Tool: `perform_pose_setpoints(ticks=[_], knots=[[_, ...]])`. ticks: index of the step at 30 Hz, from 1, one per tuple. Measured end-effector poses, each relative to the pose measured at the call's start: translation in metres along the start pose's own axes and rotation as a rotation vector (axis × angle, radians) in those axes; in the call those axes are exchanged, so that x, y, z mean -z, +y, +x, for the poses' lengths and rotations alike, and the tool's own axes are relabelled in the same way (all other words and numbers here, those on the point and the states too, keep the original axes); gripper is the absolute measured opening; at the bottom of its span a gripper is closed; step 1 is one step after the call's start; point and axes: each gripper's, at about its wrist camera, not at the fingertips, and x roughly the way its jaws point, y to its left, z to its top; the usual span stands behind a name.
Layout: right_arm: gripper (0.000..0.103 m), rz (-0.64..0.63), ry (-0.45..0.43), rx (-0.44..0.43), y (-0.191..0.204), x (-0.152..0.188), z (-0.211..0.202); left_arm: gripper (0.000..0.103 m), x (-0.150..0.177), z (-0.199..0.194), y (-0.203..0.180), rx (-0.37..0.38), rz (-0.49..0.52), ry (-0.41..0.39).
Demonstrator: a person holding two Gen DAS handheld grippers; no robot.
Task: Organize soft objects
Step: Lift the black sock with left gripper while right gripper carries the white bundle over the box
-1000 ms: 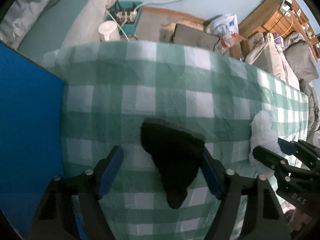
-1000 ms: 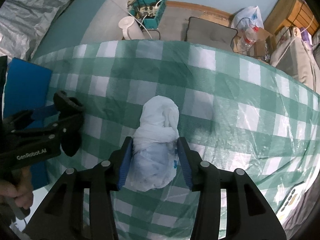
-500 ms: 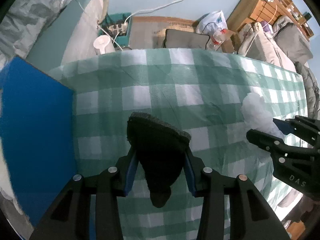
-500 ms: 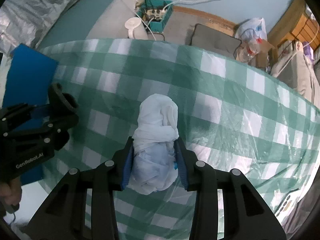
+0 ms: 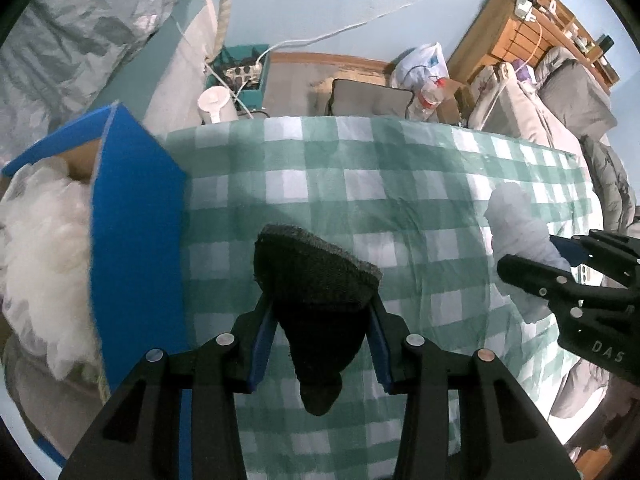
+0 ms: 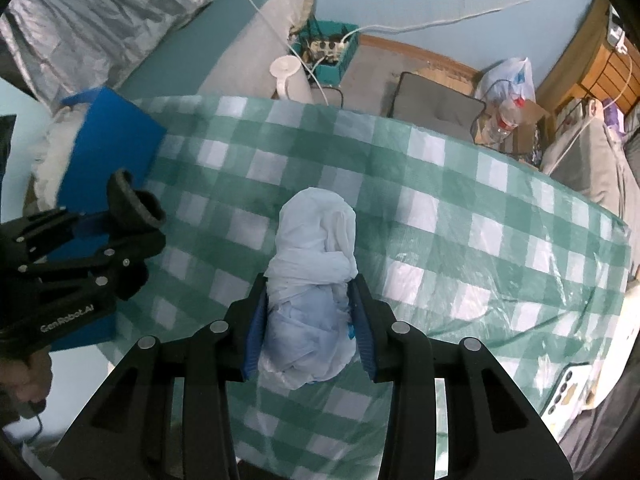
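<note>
Left matte-black plastic gripper: blue pads inside fingers, silver round screws, white "GenRobot.AI" lettering on its side. Right matte-black plastic gripper: same build, marked "DAS". Bare-skinned hand showed at 8 o'clock, thin black cable below.

Lived-in home room, likely a bedroom: green-white checked cloth covers the bench, bare floor beyond it. At 12 o'clock a power strip in a teal crate and a white kettle; at 1 o'clock a grey cushion, plastic bag and water bottle. Wooden shelving and piled grey bedding at 2 o'clock.
</note>
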Motion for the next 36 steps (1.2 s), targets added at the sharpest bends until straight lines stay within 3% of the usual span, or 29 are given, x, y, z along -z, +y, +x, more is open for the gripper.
perform_pose_setpoints(ticks=[15,36], knots=[[0.038,-0.021,-0.075,-0.041,0.022,0.016,-0.051,0.043,0.026,-0.065,-0.006,-0.004,0.001,-0.08],[0.038,-0.068,-0.135,-0.087,0.058,0.021,-0.092,0.043,0.053,-0.115,0.016,-0.001,-0.042,-0.126]])
